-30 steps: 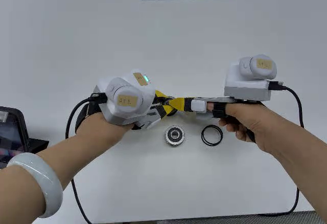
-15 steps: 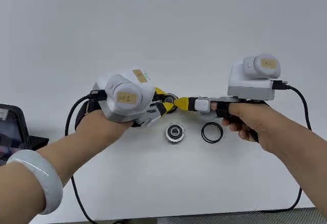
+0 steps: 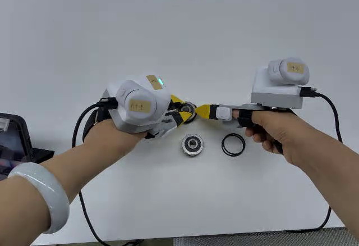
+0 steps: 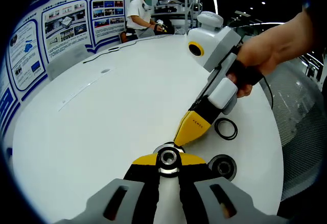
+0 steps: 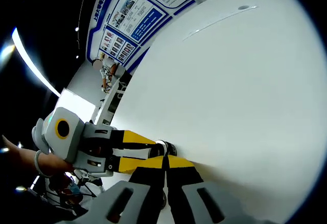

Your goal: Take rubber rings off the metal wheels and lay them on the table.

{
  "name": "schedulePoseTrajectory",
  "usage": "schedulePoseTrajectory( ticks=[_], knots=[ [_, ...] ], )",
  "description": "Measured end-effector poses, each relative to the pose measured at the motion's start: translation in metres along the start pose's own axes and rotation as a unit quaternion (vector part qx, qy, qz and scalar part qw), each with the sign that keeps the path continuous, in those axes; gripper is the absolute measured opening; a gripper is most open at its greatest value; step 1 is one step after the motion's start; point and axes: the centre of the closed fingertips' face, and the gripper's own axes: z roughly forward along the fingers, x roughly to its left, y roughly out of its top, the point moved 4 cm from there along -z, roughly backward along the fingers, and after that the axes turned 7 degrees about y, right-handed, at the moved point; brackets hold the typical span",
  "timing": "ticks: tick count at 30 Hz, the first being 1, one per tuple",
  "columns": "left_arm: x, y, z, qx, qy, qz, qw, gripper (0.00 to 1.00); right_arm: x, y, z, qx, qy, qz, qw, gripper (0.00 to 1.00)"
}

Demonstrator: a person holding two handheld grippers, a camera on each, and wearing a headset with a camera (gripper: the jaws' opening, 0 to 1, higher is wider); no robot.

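Two metal wheels and one loose rubber ring (image 3: 233,145) are in play.

1. Gripper state. The left gripper (image 3: 178,115) is clenched on the held wheel (image 3: 188,111), which sits between its yellow jaw pads, lifted off the worktop (image 3: 168,201) near its middle. The right gripper (image 3: 203,111) has its jaws drawn together, with the tips against the right-hand rim of the held wheel. Whether rubber is pinched between those tips cannot be told.

2. Governing relation. The held wheel lies directly ahead of the right gripper's tips, on the straight line joining both grippers. That line runs parallel to the near edge of the worktop. Any peel is judged to act along this line, toward the right edge.

3. Orientation. The held wheel shows its round face and hub in the left gripper view and from above in the head view. Its axle is therefore judged to stand roughly upright, and its broad plane lies along the gripper line. The exact tilt cannot be told.

4. Remaining parts. The second wheel (image 3: 192,145) lies flat with its axle up, just toward the near edge from the tips. It shows a dark outer band, possibly its ring. The loose rubber ring lies flat just to its right, not touching it and nearer the right hand.
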Motion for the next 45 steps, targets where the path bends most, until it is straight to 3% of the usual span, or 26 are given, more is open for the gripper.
schedulePoseTrajectory(
  ticks=[9,31,45],
  knots=[
    [0.000,0.000,0.000,-0.001,-0.001,0.001,1.0000,0.13,0.005,0.001,0.000,-0.007,0.000,-0.010,0.9999,0.02],
    [0.000,0.000,0.000,-0.001,-0.001,0.003,1.0000,0.13,0.021,0.001,-0.001,-0.015,0.027,-0.005,0.9995,0.02],
    [-0.002,0.000,-0.001,-0.010,-0.008,0.024,0.9996,0.14,0.014,0.001,-0.002,-0.021,0.011,-0.004,0.9997,0.02]
  ],
)
